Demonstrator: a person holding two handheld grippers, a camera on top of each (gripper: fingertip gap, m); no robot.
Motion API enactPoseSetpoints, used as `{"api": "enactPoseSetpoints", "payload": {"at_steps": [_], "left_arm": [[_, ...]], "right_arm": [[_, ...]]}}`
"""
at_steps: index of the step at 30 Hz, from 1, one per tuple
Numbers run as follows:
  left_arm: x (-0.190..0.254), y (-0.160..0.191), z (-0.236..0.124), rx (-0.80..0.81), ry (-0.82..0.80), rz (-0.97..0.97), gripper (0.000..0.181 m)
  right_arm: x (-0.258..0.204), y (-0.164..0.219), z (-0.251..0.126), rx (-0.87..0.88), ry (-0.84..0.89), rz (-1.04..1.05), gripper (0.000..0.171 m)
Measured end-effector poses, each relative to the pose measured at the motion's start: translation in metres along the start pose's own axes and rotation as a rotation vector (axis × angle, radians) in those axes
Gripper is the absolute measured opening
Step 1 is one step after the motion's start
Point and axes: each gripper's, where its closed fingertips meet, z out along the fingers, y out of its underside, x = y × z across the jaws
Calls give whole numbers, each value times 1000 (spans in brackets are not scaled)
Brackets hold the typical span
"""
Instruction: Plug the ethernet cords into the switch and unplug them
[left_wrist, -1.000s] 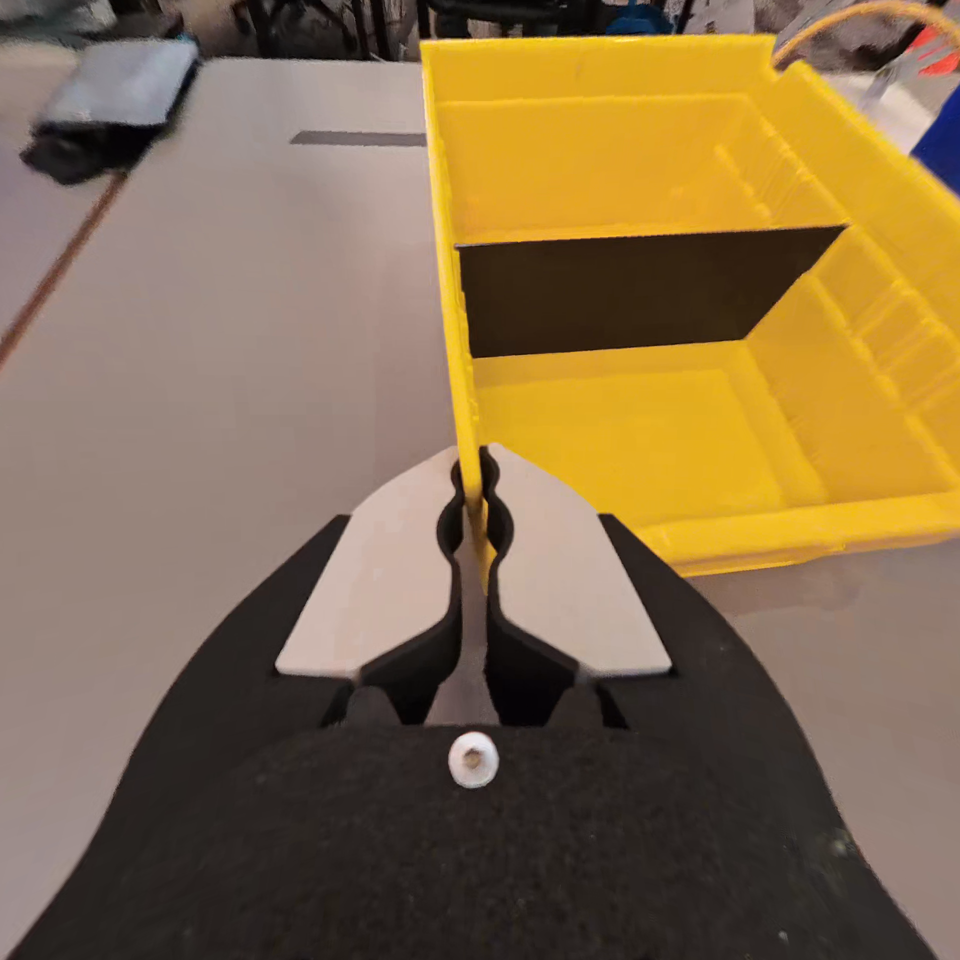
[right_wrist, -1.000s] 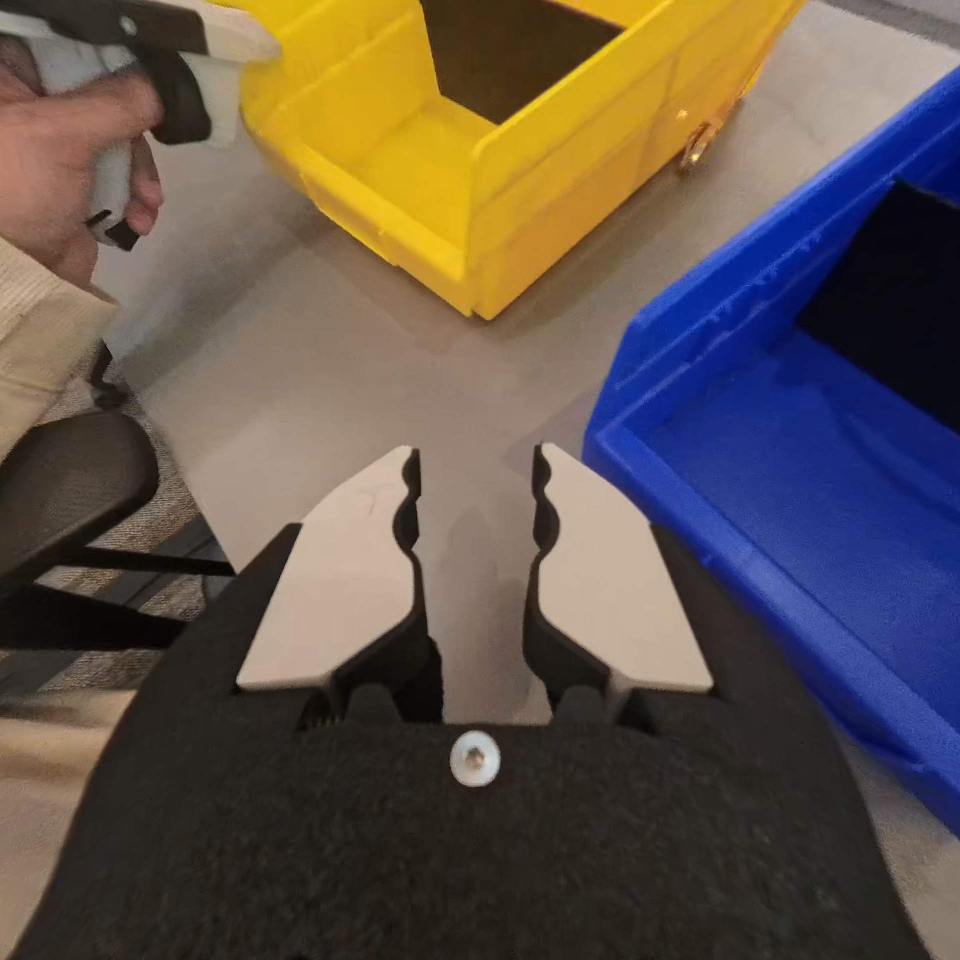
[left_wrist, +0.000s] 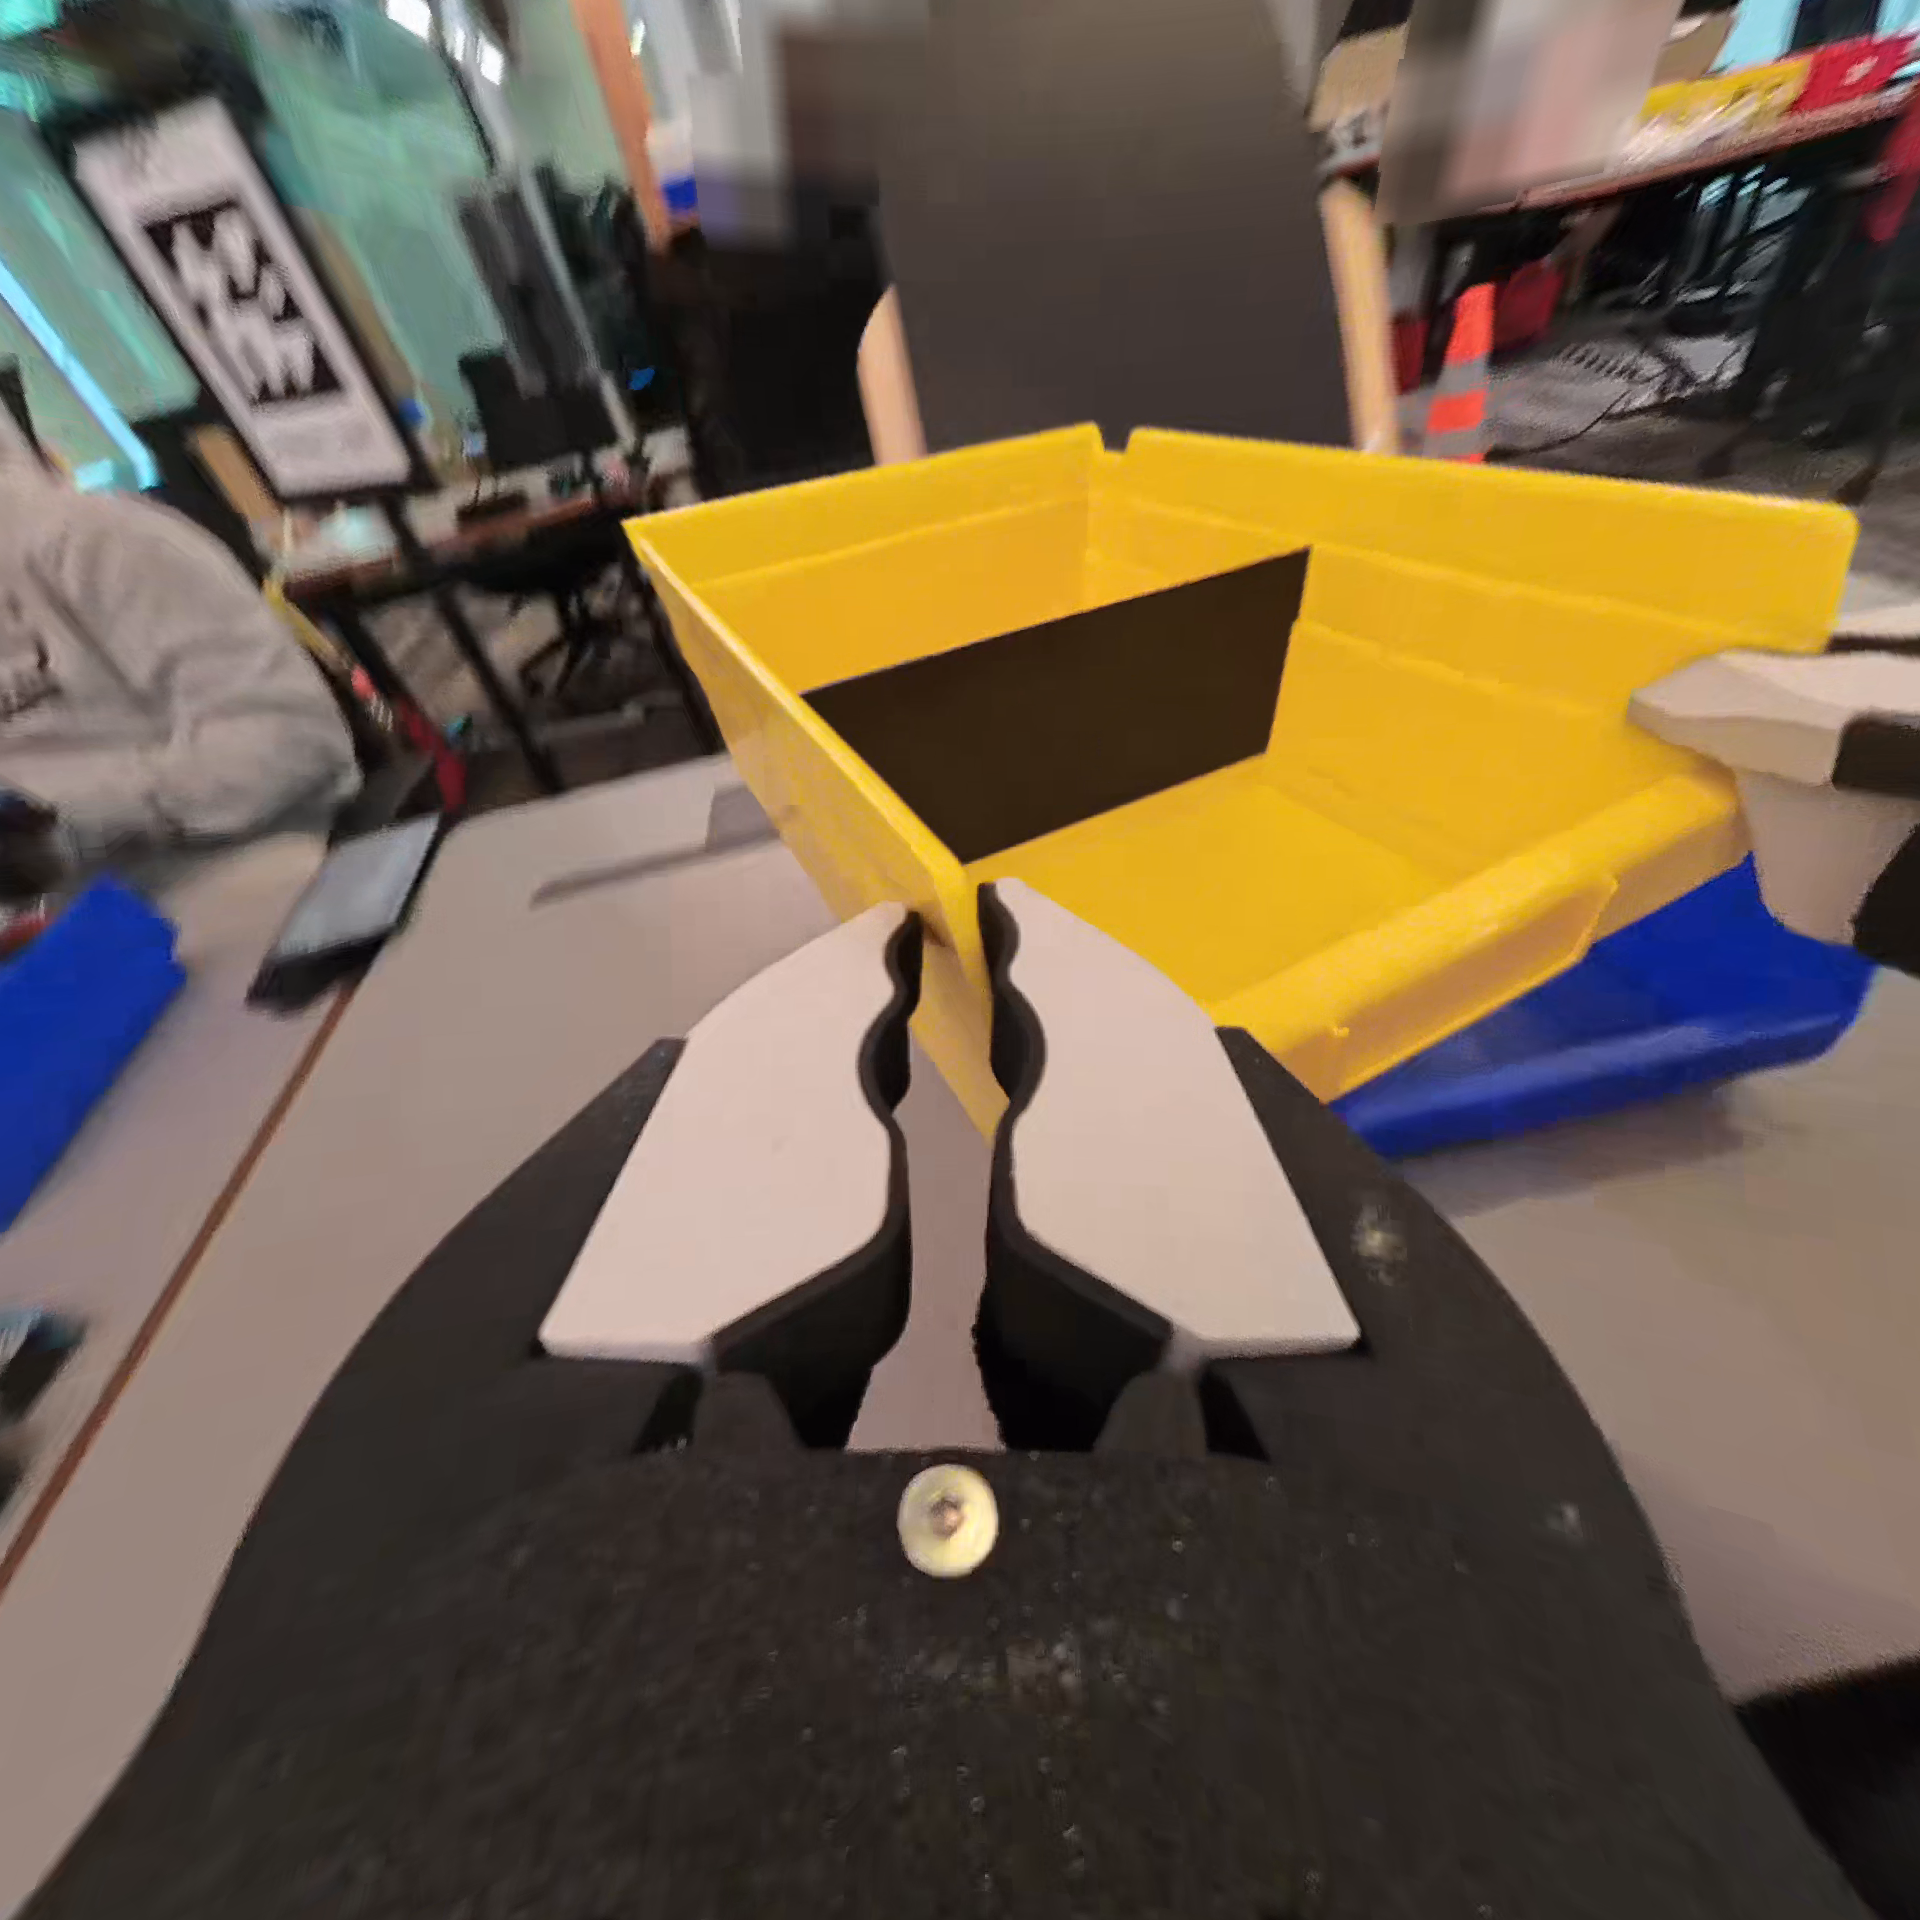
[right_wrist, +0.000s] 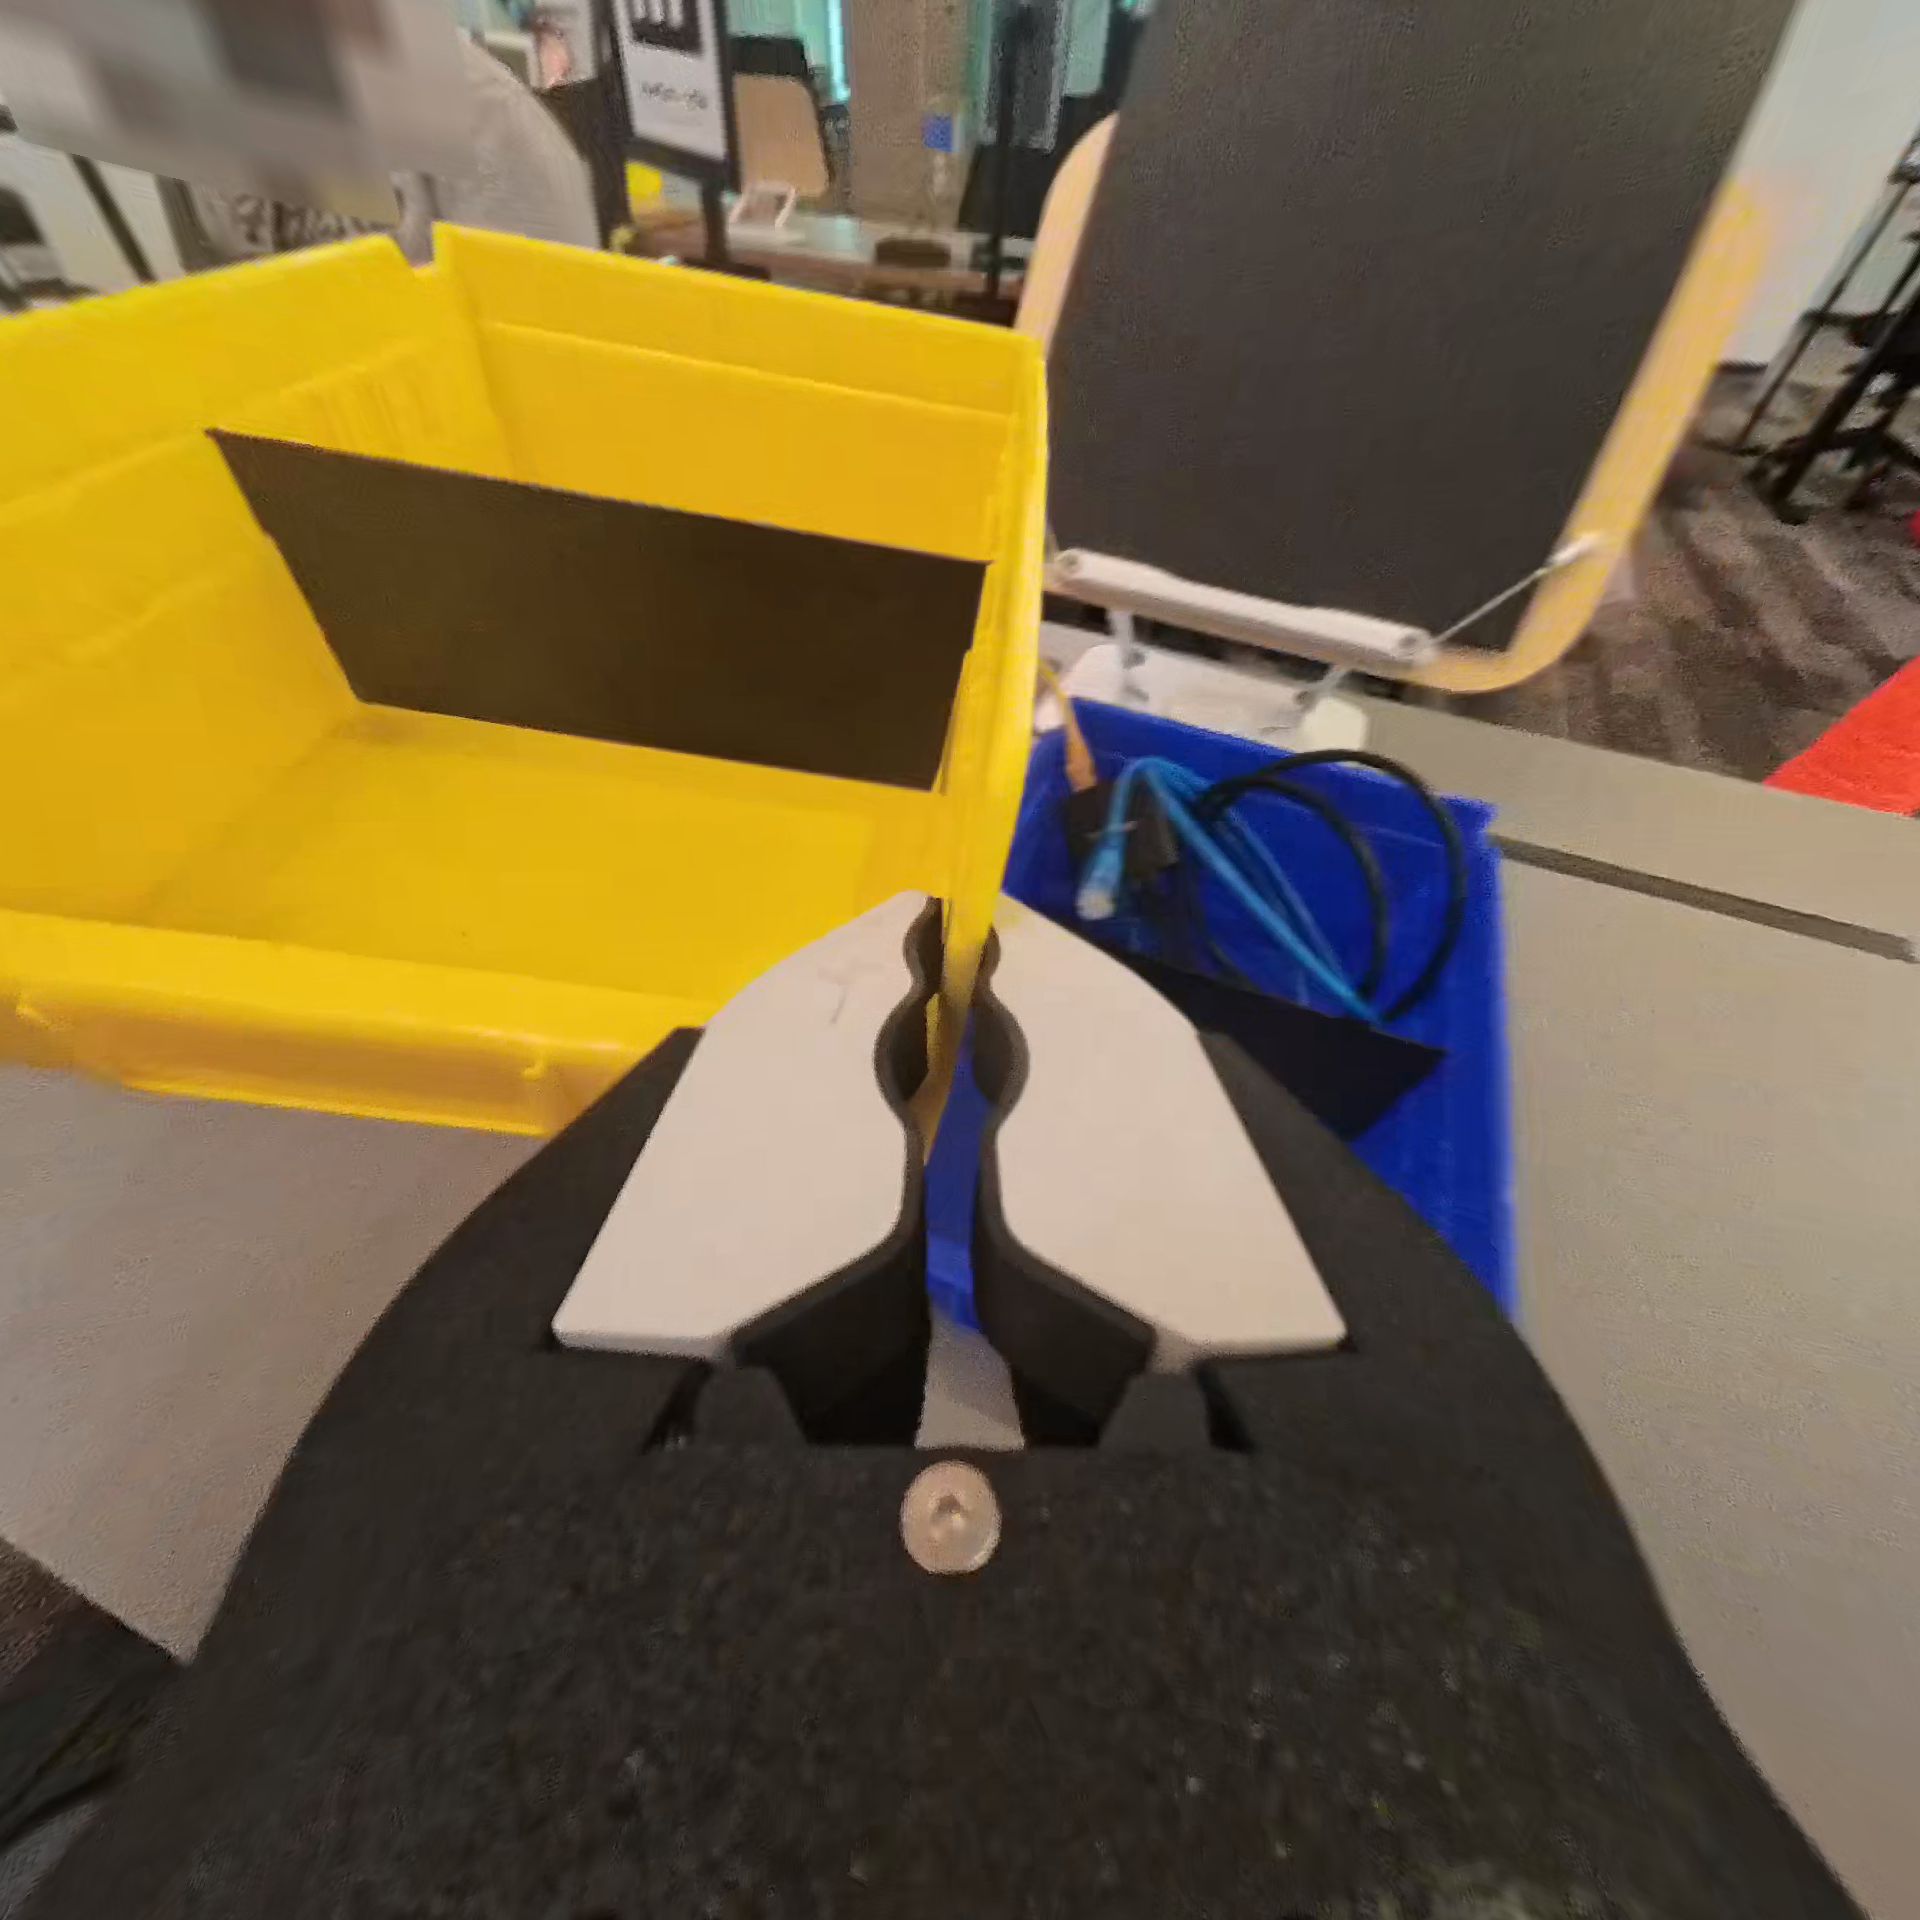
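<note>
A yellow bin with a black divider hangs tilted above a blue bin. My left gripper is shut on the yellow bin's left wall at its front corner. My right gripper is shut on the right wall of the yellow bin; one of its fingers shows at the right edge of the left wrist view. The yellow bin looks empty. In the blue bin lie a blue ethernet cord, a black cord and a yellow cord end. I cannot make out the switch.
The grey table runs to the right. A chair with a dark back stands behind the bins. A person in a light sleeve, a black flat device and a blue object are to the left. Some 20 cm of space lies between my two pairs of fingers.
My right gripper went from open over the table to shut on the yellow bin's right wall. The yellow bin has left the table and now hangs over the blue bin.
</note>
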Motion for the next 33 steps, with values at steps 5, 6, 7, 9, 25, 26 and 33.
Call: {"api": "enactPoseSetpoints", "payload": {"at_steps": [5, 6, 7, 9, 25, 26, 33], "left_arm": [[120, -80, 53, 132, 192, 92, 9], [149, -88, 64, 140, 241, 103, 9], [178, -94, 77, 142, 286, 113, 9], [237, -98, 101, 119, 369, 119, 8], [429, 48, 190, -181, 476, 147, 16], [431, 57, 189, -209, 482, 171, 16], [439, 75, 198, -293, 368, 331, 29]], "right_arm": [[136, -12, -61, 68, 230, 70, 3], [165, -9, -73, 65, 279, 83, 3], [193, -3, -86, 56, 327, 93, 3], [248, 14, -107, 21, 414, 117, 3], [420, 182, -82, -162, 394, 121, 2], [421, 190, -79, -170, 389, 150, 2], [426, 206, -75, -232, 405, 165, 2]]}}
